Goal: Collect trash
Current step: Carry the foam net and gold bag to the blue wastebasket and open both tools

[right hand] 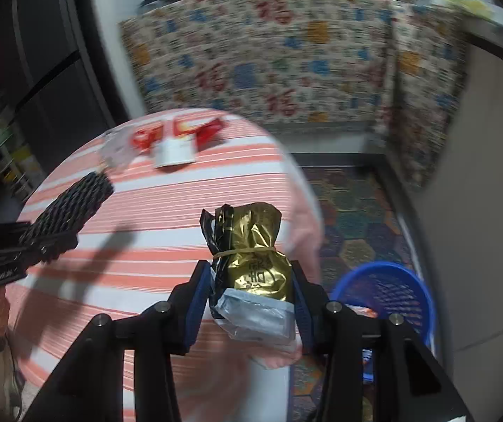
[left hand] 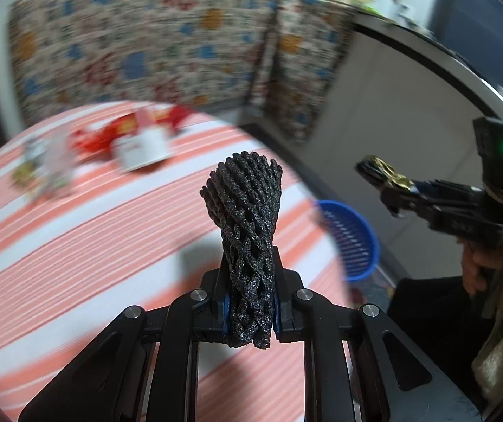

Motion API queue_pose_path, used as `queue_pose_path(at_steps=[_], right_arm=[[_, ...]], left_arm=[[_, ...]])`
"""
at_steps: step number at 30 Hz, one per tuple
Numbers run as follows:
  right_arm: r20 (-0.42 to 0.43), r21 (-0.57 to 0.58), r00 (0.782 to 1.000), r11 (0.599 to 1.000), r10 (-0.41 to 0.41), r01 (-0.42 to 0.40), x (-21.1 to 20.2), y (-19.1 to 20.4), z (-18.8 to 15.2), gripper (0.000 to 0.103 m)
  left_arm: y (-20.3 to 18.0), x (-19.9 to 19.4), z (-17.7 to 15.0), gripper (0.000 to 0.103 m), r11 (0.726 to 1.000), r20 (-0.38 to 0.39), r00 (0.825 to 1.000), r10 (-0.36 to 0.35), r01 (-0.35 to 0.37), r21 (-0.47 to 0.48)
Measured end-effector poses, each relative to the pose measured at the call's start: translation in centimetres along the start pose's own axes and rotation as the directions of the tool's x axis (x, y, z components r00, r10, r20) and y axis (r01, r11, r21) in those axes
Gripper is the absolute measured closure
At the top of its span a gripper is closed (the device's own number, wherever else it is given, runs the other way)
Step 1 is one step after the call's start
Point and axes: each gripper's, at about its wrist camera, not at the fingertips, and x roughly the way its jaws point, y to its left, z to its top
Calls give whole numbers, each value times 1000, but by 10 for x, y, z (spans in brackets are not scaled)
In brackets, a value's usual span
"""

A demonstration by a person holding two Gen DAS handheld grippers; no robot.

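Note:
My left gripper [left hand: 249, 292] is shut on a black foam net sleeve [left hand: 246, 211] and holds it above the striped round table [left hand: 75, 246]. The sleeve also shows in the right wrist view [right hand: 72, 207] at the left. My right gripper [right hand: 251, 292] is shut on a gold and black foil bag [right hand: 255, 246] tied with a rubber band, held over the table's right edge. In the left wrist view the right gripper [left hand: 374, 172] is at the right, above and beyond the blue basket [left hand: 353, 239]. The basket [right hand: 392, 288] stands on the floor to the table's right.
Red wrappers [left hand: 110, 133], a white box [left hand: 142, 147] and clear plastic scraps [left hand: 47, 165] lie at the table's far side. A patterned cloth [left hand: 146, 42] hangs behind the table. A white cabinet wall [left hand: 392, 105] rises at the right. A patterned mat [right hand: 356, 211] covers the floor.

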Motion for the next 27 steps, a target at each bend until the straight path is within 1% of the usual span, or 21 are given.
queue_pose_path(at_steps=[4, 9, 12, 16, 19, 22, 27], right_arm=[[7, 77, 993, 991, -114, 113, -14, -62, -7, 58], [-15, 153, 982, 970, -190, 190, -15, -122, -17, 58], [-23, 192, 978, 959, -207, 207, -11, -154, -22, 58], [-18, 228, 975, 949, -220, 218, -2, -187, -32, 58], [-27, 266, 979, 943, -201, 201, 8, -203, -38, 58], [-34, 273, 980, 942, -195, 196, 12, -214, -40, 58], [-61, 282, 976, 934, -210, 218, 17, -230, -43, 58]], left_arm=[[-59, 37, 28, 87, 995, -20, 997, -71, 72, 74], [-110, 90, 57, 87, 985, -56, 990, -130, 135, 102], [-137, 122, 71, 87, 979, -76, 984, -159, 167, 117], [-162, 156, 80, 87, 973, -99, 978, -185, 196, 123], [-175, 175, 80, 87, 970, -125, 974, -188, 204, 133], [-182, 191, 80, 87, 968, -144, 972, -186, 206, 145], [-183, 208, 82, 87, 967, -165, 967, -194, 217, 133]])
